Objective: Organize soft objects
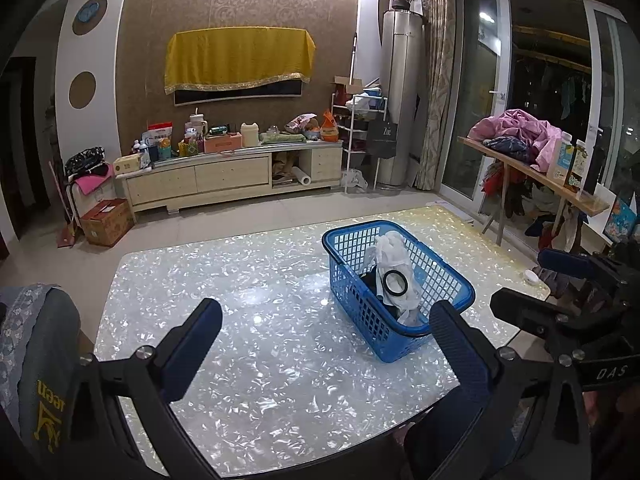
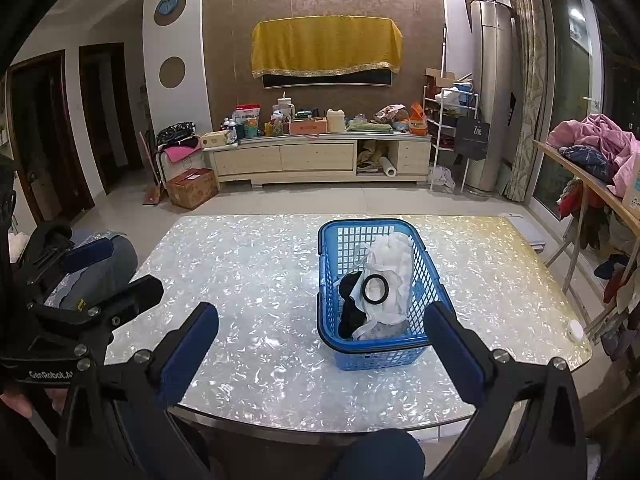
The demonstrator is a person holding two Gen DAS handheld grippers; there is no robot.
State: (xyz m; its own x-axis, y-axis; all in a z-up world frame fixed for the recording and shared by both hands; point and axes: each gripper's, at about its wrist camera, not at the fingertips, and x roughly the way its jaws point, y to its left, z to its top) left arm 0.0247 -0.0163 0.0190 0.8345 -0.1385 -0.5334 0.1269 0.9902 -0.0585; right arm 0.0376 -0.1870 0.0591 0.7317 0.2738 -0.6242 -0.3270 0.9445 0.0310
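A blue basket is shown standing on the pearly tabletop, right of the tabletop's middle, and is taken as the landmark. Inside the basket, a white soft cloth item is seen heaped against the far right wall, a black ring is laid on top of it, and a dark garment is tucked at the near left corner; the soft things appear to be gathered there so that the surface around the basket is left bare. A small white round object is noted right of the basket, near the tabletop's edge. The left claw is held wide open just in front of the basket, nothing being gripped or touched between its blue pads; its right finger overlaps the basket's near rim in the view only, and contact cannot be confirmed. The right claw is likewise spread fully and is empty, poised short of the basket's near wall. By this arrangement the sorting is judged largely done, with both claws kept clear and unloaded.
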